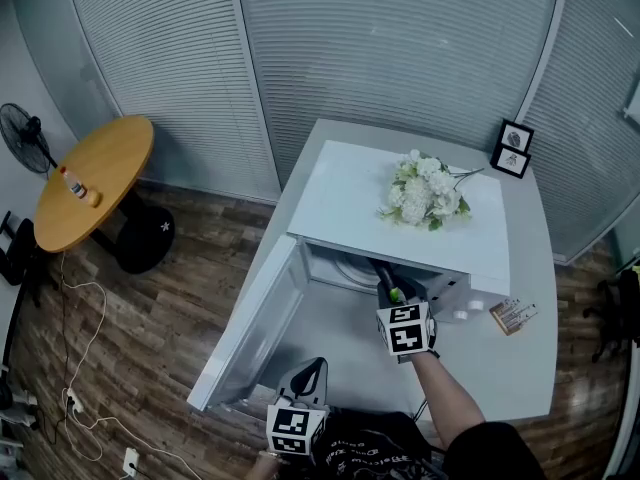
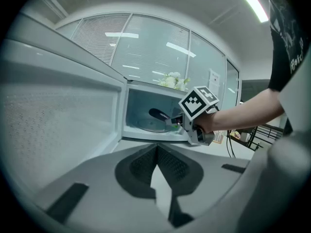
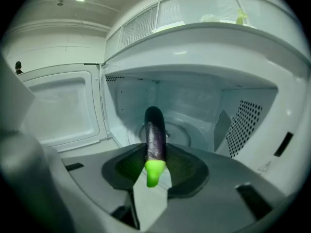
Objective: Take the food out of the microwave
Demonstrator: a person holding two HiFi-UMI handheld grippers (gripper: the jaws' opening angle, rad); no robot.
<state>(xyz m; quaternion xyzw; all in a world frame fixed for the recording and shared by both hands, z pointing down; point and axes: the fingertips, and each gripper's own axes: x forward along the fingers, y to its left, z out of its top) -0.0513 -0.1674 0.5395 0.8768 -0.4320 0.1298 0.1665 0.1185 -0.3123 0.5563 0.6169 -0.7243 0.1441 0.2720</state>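
The white microwave [image 1: 340, 198] stands on a grey table with its door [image 1: 250, 338] swung open to the left. My right gripper [image 3: 156, 147] is shut on a dark purple eggplant [image 3: 155, 130] with a bright green stem end. The eggplant points into the cavity, just above the glass turntable [image 3: 189, 132]. In the head view the eggplant [image 1: 385, 280] sits at the cavity mouth. From the left gripper view the eggplant [image 2: 158, 114] pokes out past the right gripper's marker cube. My left gripper [image 2: 156, 149] hangs shut and empty in front of the door, near the table's front edge [image 1: 310, 373].
A bunch of white flowers [image 1: 425, 193] lies on the microwave's top. Two small picture frames [image 1: 513, 148] and a little box [image 1: 513, 316] sit on the table at the right. A round wooden table [image 1: 95, 178], a fan [image 1: 25, 133] and floor cables [image 1: 80, 368] are at the left.
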